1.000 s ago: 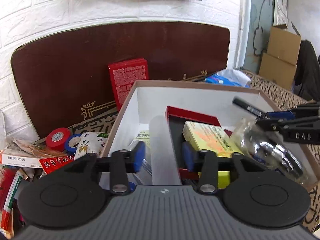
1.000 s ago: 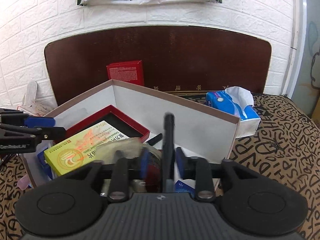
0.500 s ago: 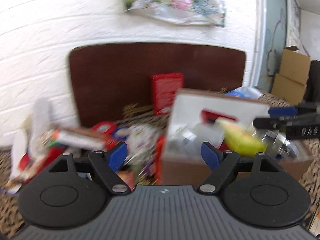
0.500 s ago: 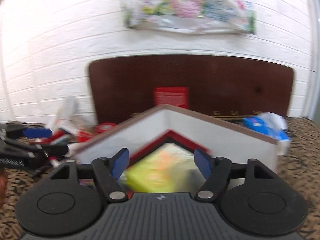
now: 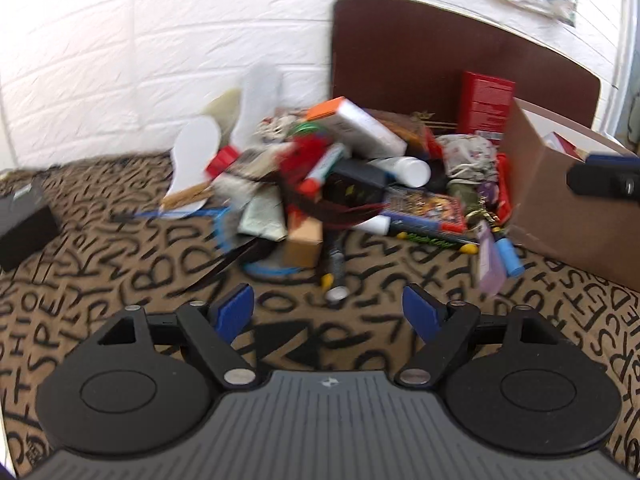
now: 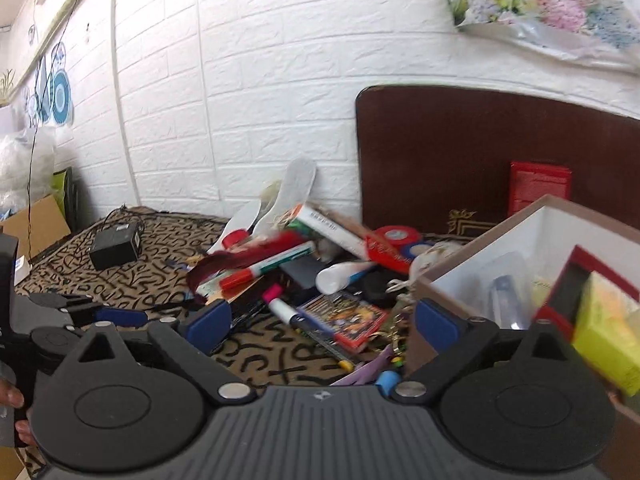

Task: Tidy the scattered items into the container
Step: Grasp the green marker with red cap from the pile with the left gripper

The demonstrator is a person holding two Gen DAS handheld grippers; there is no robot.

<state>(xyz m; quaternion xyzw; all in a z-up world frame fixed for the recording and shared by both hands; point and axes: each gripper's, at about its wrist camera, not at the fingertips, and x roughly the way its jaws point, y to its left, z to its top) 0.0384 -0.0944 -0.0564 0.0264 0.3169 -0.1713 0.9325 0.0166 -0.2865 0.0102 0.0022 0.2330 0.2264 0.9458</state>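
A pile of scattered items (image 5: 344, 176) lies on the patterned cloth: boxes, markers, a white tube (image 5: 404, 169), a game card box (image 5: 428, 210). The pile also shows in the right wrist view (image 6: 312, 272). The brown cardboard container (image 5: 560, 208) stands right of it; in the right wrist view (image 6: 520, 240) it holds a yellow box (image 6: 608, 336) and a red box. My left gripper (image 5: 328, 312) is open and empty, short of the pile. My right gripper (image 6: 322, 320) is open and empty, beside the container's left corner.
A dark brown board (image 6: 480, 160) leans on the white brick wall, with a red box (image 6: 538, 188) against it. A black adapter (image 6: 116, 244) with its cord lies at the far left. A small black box (image 5: 24, 228) sits at the left edge.
Both grippers have let go of their items over the container, opened, and swung left toward the pile. The left one held a clear tube, the right one a black pen.
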